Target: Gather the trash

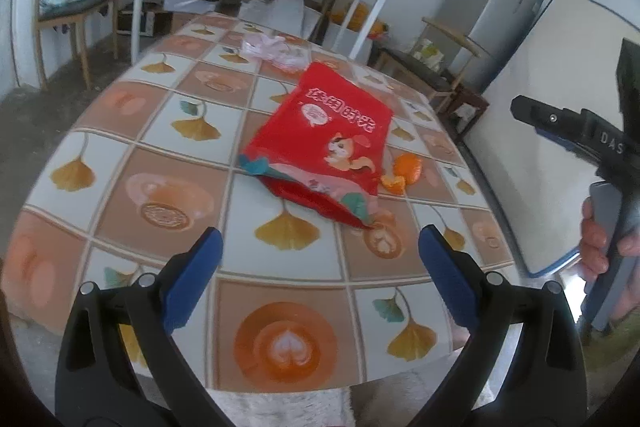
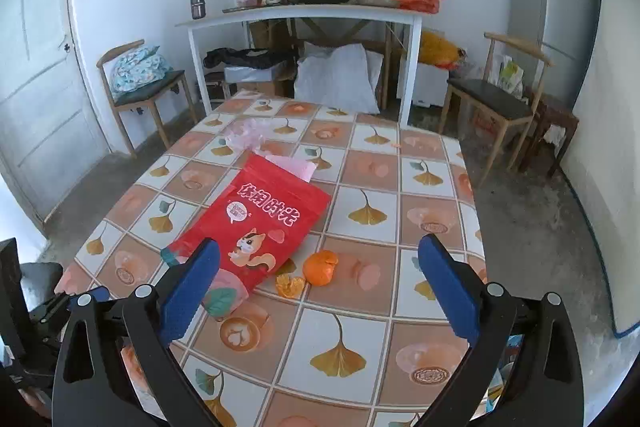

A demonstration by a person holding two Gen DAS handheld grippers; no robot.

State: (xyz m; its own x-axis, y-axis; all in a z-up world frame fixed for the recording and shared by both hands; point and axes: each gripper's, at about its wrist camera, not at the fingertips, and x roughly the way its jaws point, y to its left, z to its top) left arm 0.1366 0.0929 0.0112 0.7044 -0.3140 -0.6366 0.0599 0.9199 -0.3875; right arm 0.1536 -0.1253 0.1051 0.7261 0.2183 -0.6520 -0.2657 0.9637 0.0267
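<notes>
Hovering over the near edge of the table (image 1: 120, 131), the left gripper (image 1: 320, 251) has its blue pads (image 1: 192, 283) spread wide apart with nothing between them. Far left in the room stands a chair (image 2: 140, 95) with a patterned cushion on its seat, and a white door (image 2: 44, 67) fills the wall beside it in the right wrist view. On the tiled cloth, a crumpled pink bag (image 1: 276, 49) lies toward the far side of the table. Just nearer than it, and overlapping its edge in the right wrist view, lies a flat red pouch (image 1: 324, 143) printed with a squirrel, its torn end turned toward the near edge. Right of the pouch sit orange peels (image 2: 290, 285) and, touching them, a larger peel cup (image 2: 320, 267), both just beside the pouch's lower corner. The right gripper (image 2: 320, 287) is held above the near side of the table, its pads (image 2: 448, 287) also wide apart and empty, with the peels lying between them in its own view. In the left wrist view this gripper shows at the far right edge, held by a hand (image 1: 600, 247) around its grey handle. Behind the table a white shelf (image 2: 304, 13) carries a cooker and bags, and a grey fridge (image 2: 556, 11) stands at the right wall.
</notes>
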